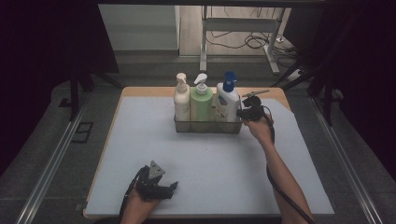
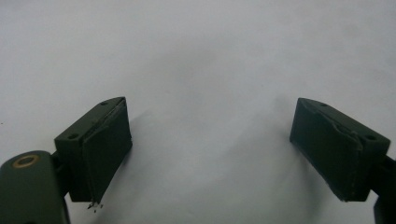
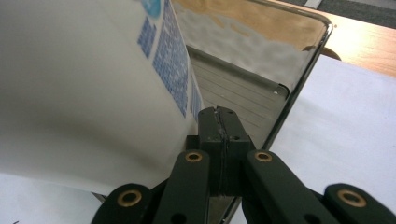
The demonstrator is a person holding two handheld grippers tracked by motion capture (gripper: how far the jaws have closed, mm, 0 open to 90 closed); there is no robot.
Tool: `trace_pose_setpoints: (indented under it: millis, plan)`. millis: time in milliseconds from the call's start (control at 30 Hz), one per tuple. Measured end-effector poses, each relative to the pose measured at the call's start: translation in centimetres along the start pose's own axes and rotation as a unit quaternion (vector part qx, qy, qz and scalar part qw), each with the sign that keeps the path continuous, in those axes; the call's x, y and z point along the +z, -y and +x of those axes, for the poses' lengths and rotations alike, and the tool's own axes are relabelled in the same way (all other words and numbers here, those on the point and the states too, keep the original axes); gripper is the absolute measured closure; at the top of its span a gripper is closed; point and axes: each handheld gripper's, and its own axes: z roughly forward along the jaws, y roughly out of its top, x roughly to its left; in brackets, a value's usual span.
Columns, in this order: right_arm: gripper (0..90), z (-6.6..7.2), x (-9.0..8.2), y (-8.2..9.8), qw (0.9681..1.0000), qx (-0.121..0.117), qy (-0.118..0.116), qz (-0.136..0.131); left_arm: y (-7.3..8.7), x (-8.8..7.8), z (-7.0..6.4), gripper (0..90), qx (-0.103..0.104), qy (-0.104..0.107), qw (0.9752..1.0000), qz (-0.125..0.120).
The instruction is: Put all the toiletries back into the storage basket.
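A clear wire-rimmed basket (image 1: 208, 126) stands at the back middle of the table and holds three pump bottles: a cream one (image 1: 181, 100), a green one (image 1: 201, 103) and a white one with a blue pump (image 1: 226, 103). My right gripper (image 1: 242, 113) is at the basket's right end. In the right gripper view its jaws (image 3: 218, 123) are pressed together on the thin basket wall (image 3: 261, 56), right beside the white bottle (image 3: 93, 84). My left gripper (image 1: 170, 186) lies near the front edge, its jaws (image 2: 210, 149) wide apart over bare mat with nothing between them.
A pale grey mat (image 1: 210, 163) covers most of the wooden table (image 1: 140, 91). Metal rails (image 1: 51, 168) run along both sides. Behind the table stand a desk frame and floor cables (image 1: 247, 39).
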Motion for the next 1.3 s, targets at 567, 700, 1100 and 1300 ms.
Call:
trace_pose_setpoints:
  millis: [567, 700, 1100, 1300]
  plan:
    - [89.1, 1.2, 0.9, 0.1, 0.9998, -0.014, -0.011, 0.011, 0.0, 0.0, 0.0, 12.2, 0.0, 0.0, 1.0, 0.0]
    - [89.1, 1.6, 1.1, 0.1, 0.9996, -0.018, -0.016, 0.013, 0.0, 0.0, 0.0, 12.2, 0.0, 0.0, 1.0, 0.0]
    - [89.3, 2.3, 1.2, 0.1, 0.9994, -0.023, -0.019, 0.016, 0.0, 0.0, 0.0, 12.2, 0.0, 0.0, 1.0, 0.0]
    - [89.4, 2.3, 1.0, 0.1, 0.9994, -0.026, -0.02, 0.016, 0.0, 0.0, 0.0, 12.2, 0.0, 0.0, 1.0, 0.0]
